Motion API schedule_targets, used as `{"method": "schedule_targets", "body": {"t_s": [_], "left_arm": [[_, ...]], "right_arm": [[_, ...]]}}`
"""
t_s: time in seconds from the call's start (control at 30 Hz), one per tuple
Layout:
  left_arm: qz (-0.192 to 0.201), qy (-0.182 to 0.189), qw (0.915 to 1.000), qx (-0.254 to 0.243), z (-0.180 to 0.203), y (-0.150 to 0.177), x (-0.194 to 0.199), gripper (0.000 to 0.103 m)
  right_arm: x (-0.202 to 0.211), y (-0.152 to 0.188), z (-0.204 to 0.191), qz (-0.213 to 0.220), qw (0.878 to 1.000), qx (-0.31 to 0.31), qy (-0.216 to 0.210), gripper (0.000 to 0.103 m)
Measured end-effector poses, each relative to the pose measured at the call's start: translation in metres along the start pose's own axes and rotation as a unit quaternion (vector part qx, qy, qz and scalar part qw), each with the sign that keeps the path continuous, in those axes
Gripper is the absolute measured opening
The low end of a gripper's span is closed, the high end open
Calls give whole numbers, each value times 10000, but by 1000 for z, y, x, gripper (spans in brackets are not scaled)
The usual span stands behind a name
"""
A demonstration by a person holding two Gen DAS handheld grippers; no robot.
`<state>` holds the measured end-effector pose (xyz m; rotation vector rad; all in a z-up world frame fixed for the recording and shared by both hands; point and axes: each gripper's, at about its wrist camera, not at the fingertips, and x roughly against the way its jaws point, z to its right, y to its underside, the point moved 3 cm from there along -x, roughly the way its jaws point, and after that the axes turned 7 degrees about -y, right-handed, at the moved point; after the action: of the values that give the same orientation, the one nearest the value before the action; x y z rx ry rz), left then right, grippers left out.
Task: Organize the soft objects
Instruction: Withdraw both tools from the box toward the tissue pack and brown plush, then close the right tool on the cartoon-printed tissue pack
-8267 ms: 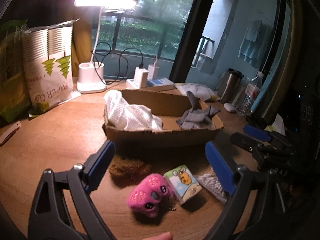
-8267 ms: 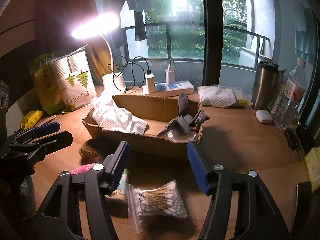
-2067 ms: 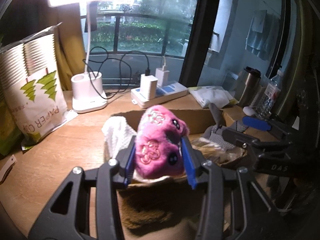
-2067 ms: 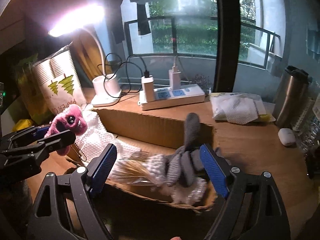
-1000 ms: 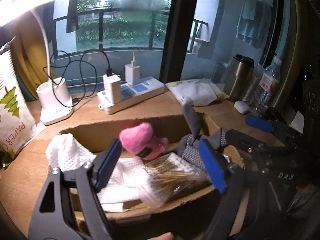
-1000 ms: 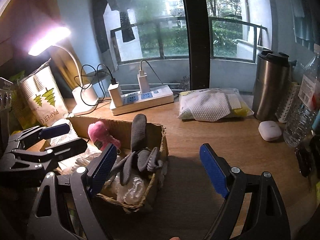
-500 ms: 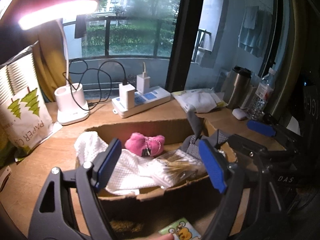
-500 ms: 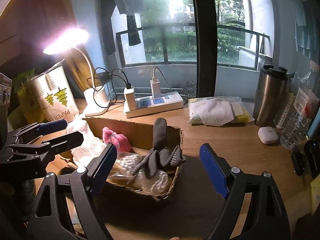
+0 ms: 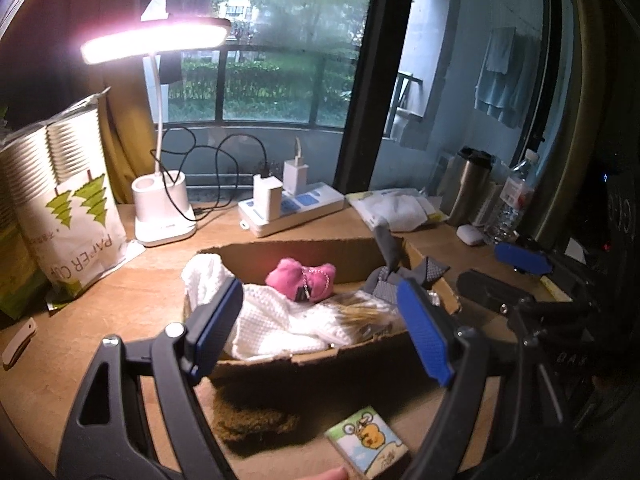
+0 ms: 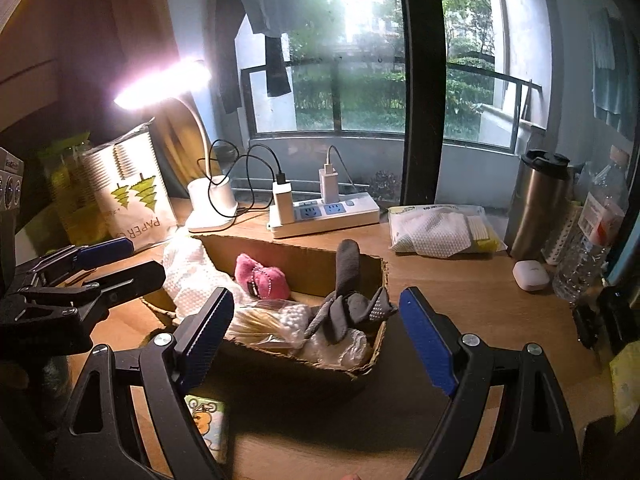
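A cardboard box [image 9: 304,356] sits on the wooden desk. In it lie a pink plush [image 9: 300,276], a white cloth [image 9: 272,320], a bag of cotton swabs [image 9: 368,316] and grey gloves [image 9: 392,280]. My left gripper [image 9: 319,288] hangs open in front of the box's near wall, nothing between its blue pads. My right gripper [image 10: 316,294] is open too, above the box's right end [image 10: 360,368], and holds nothing. On the desk in front of the box lie a brown fuzzy piece [image 9: 256,420] and a cartoon-printed tissue pack [image 9: 368,444].
Behind the box stand a lit desk lamp [image 9: 160,208], a power strip with chargers [image 9: 292,208], a paper-cup bag [image 9: 68,208] at the left, a packet of white cloths [image 10: 440,228], a steel tumbler [image 10: 536,204], a water bottle [image 10: 588,248] and a white earbud case [image 10: 530,276].
The pink plush, earlier held in the left gripper, now lies loose in the box. Both grippers have drawn back and up, so the tissue pack and brown piece show again.
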<state>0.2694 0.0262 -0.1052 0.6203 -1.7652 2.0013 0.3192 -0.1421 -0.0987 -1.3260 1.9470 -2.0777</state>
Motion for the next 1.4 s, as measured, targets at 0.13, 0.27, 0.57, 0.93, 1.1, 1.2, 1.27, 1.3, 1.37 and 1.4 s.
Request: {"method": "schedule_targets", "body": {"t_s": [0.13,0.27,0.57,0.93,1.1,1.2,1.27,1.3,1.37,1.4], "left_arm": [[32,43,10000,65,-5,4,9,82],[20,95,9998,162,-11,12,17,88],[-54,56,9996,262,-26,34,29,88],[-167,25,9992,358,-43,56,34,88],[-282,13,9989,381,-49,68,33,88],[-318,9,9987,395,-52,73,31,88],[-342,4,9986,410,-53,76,30,88],[-356,3,9985,416,-54,77,29,88],[-393,1,9983,427,-56,81,28,88],[-412,2,9982,432,-56,83,27,88]], "right_arm": [[6,2,-7,10,10000,36,6,87],[9,6,-16,-20,10000,70,4,87],[9,20,-34,-171,9998,99,-37,87],[3,37,-54,-349,9993,131,-89,87],[-1,45,-59,-454,9988,136,-103,87],[-5,50,-62,-510,9985,127,-116,87],[-8,54,-64,-550,9983,129,-123,87],[-9,55,-65,-574,9982,132,-128,87],[-12,59,-66,-622,9979,132,-135,87],[-13,61,-67,-648,9977,131,-142,87]]}}
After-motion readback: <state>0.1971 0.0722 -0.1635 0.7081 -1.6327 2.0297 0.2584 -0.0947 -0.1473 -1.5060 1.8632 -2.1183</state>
